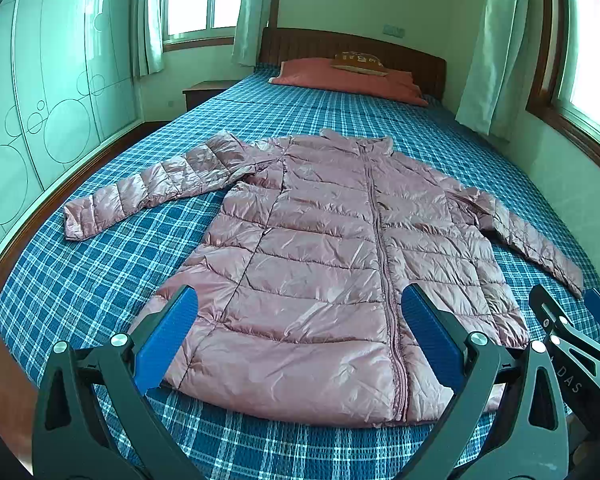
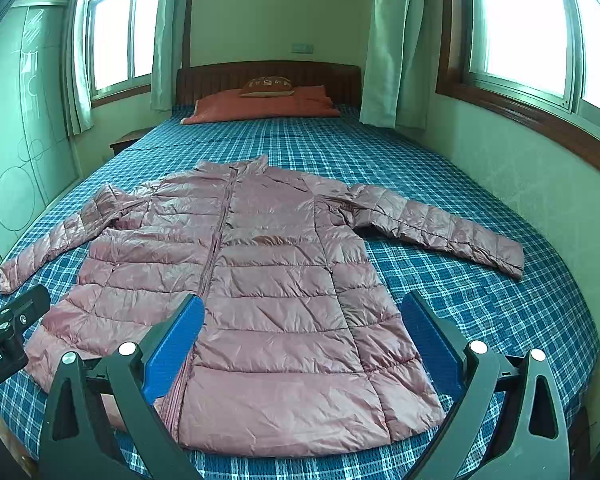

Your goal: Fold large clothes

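A pink quilted puffer jacket (image 1: 316, 248) lies flat and zipped on the blue plaid bed (image 1: 100, 272), collar toward the headboard, both sleeves spread out. It also shows in the right wrist view (image 2: 260, 280). My left gripper (image 1: 300, 320) is open and empty, hovering above the jacket's hem. My right gripper (image 2: 302, 328) is open and empty, above the hem's right half. The right gripper shows at the edge of the left wrist view (image 1: 572, 320), and the left gripper shows at the edge of the right wrist view (image 2: 8, 320).
An orange pillow (image 1: 348, 80) with a small brown cushion (image 1: 358, 62) lies at the wooden headboard (image 1: 412, 60). A wardrobe (image 1: 40, 120) stands left of the bed, a nightstand (image 1: 204, 92) at the far left. The wall with windows (image 2: 520, 28) and curtains (image 2: 392, 48) runs along the right.
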`<state>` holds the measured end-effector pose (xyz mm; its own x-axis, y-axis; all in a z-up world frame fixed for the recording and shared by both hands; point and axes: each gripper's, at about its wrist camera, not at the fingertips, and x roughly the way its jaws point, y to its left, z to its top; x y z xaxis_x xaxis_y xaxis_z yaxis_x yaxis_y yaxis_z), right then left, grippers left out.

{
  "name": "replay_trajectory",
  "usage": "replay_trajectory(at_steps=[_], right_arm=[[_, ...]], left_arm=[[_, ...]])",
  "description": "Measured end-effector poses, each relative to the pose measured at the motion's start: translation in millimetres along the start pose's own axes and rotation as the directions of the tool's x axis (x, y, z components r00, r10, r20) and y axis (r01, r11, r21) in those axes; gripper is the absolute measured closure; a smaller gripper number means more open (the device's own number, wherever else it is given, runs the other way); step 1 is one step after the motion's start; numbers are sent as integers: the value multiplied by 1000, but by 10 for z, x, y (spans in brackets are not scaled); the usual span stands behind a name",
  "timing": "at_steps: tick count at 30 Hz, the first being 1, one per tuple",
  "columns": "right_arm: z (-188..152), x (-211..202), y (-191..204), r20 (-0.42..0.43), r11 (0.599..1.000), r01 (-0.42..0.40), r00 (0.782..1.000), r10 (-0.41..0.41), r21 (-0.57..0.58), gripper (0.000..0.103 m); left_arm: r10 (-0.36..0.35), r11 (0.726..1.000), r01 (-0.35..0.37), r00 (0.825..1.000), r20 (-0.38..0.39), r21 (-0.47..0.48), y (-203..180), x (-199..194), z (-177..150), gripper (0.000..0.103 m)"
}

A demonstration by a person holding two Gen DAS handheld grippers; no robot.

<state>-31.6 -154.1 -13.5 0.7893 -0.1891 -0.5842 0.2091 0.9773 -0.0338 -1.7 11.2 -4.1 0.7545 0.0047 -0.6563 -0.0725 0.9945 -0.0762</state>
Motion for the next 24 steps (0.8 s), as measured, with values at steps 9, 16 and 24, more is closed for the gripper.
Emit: replay_trajectory(at_steps=[9,16,24], right_arm=[[4,-3,20,-2,1000,1,1000,-1,0,5],[-3,-1,16,0,1000,0,1000,0,-2,5],[-27,-19,37,2,1000,2,1000,-2,0,5]], left_arm=[[4,1000,-4,1000,5,2,15,1,-16,2],[6,1000,-6,1000,2,-1,26,-8,-17,2],[9,1000,-9,1000,3,0,15,-10,-14,2]])
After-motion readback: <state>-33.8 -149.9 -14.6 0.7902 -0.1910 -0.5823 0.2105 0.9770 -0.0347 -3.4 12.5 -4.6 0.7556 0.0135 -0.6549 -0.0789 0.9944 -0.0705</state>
